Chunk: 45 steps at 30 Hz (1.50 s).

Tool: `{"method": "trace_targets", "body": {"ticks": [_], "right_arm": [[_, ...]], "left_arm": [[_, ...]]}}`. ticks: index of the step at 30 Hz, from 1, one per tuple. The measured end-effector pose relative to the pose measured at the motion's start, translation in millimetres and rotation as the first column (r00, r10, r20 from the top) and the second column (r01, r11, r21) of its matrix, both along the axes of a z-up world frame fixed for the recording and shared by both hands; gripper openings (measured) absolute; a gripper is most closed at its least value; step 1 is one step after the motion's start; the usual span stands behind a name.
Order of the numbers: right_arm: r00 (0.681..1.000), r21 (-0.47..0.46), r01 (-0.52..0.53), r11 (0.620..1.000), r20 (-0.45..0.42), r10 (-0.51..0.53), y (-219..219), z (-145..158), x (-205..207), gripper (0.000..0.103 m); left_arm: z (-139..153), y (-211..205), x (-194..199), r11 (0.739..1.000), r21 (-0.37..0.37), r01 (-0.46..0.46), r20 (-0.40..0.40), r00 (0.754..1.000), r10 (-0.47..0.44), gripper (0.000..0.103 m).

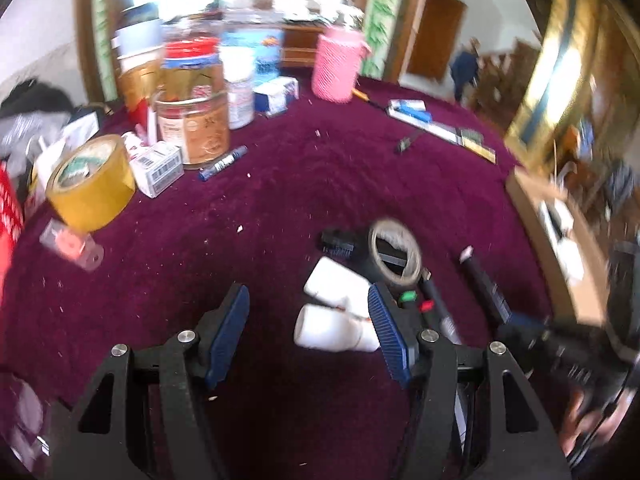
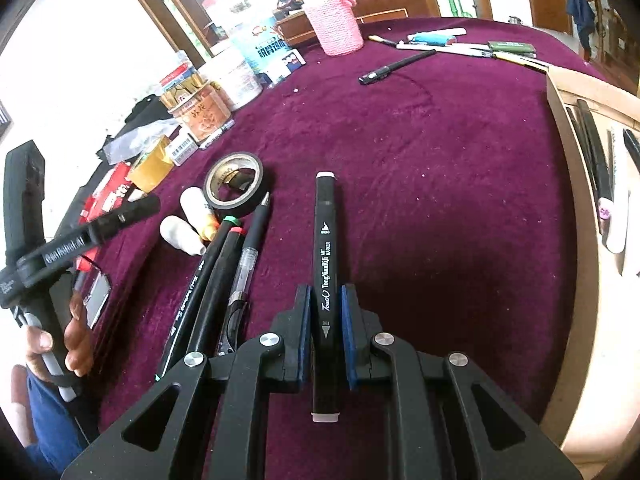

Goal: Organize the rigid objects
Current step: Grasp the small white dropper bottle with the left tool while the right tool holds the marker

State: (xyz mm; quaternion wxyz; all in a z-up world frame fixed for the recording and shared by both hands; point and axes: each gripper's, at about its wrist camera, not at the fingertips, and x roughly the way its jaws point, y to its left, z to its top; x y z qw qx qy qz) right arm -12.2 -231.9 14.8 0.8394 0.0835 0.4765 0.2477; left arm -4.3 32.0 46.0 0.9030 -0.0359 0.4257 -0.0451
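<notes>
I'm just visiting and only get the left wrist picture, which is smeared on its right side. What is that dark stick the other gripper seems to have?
Observer: A black art marker with a pale cap at each end, clamped between the blue pads of the right gripper.
Operator: And the wooden box beside it, is anything inside?
Observer: Yes. The wooden tray holds several pens, mostly dark, plus a white one.
Operator: Are there more sticks like it lying out?
Observer: Two more black markers, green-tipped and red-tipped, lie side by side on the cloth next to a clear-barrelled pen.
</notes>
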Motion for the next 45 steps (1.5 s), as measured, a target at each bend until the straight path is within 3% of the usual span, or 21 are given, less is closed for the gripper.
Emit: {"method": "trace_targets", "body": {"ticks": [2, 8, 15, 19, 23, 27, 31, 35, 42, 43, 45], "right_arm": [[1.0, 0.024, -0.009, 1.0, -0.005, 0.009, -5, 0, 2, 0.013], [0.999, 0.103, -0.006, 0.995, -0.042, 0.01, -17, -4, 4, 0.013], [0.999, 0.101, -0.003, 0.995, -0.04, 0.007, -15, -5, 4, 0.013], [0.999, 0.094, -0.001, 0.996, -0.035, 0.005, -14, -5, 3, 0.013], [0.999, 0.101, 0.001, 0.995, -0.038, 0.003, -15, -6, 3, 0.013], [0.999, 0.114, 0.003, 0.993, -0.045, 0.002, -17, -7, 3, 0.013], [0.999, 0.113, 0.002, 0.994, -0.044, 0.003, -17, -7, 4, 0.013], [0.999, 0.099, -0.002, 0.995, -0.036, 0.006, -16, -7, 3, 0.013], [0.999, 0.096, -0.002, 0.995, -0.033, 0.005, -15, -7, 3, 0.013], [0.999, 0.096, -0.002, 0.995, -0.033, 0.006, -15, -7, 2, 0.013], [0.999, 0.094, -0.003, 0.996, -0.032, 0.006, -15, -7, 2, 0.013]], "left_arm": [[-6, 1, 7, 0.999, -0.01, 0.033, -0.026, 0.999, -0.033, 0.061], [-26, 8, 26, 0.988, -0.149, 0.049, -0.118, 0.991, -0.067, 0.061], [-26, -12, -12, 0.972, -0.172, 0.16, -0.149, 0.971, -0.186, 0.061], [-18, -9, -21, 0.988, -0.087, 0.129, -0.098, 0.986, -0.138, 0.061], [-21, 9, 4, 0.987, -0.157, 0.045, -0.124, 0.99, -0.065, 0.061], [-31, -4, 13, 0.977, -0.177, 0.121, -0.164, 0.975, -0.15, 0.061], [-27, -16, -1, 0.965, -0.181, 0.188, -0.165, 0.962, -0.218, 0.061], [-23, -32, -22, 0.961, -0.104, 0.258, -0.163, 0.948, -0.272, 0.061], [-24, -35, -17, 0.971, -0.039, 0.236, -0.171, 0.956, -0.24, 0.061], [-24, -35, -16, 0.971, -0.039, 0.236, -0.166, 0.957, -0.239, 0.058], [-26, -36, -16, 0.968, -0.025, 0.248, -0.172, 0.953, -0.249, 0.038]]}}
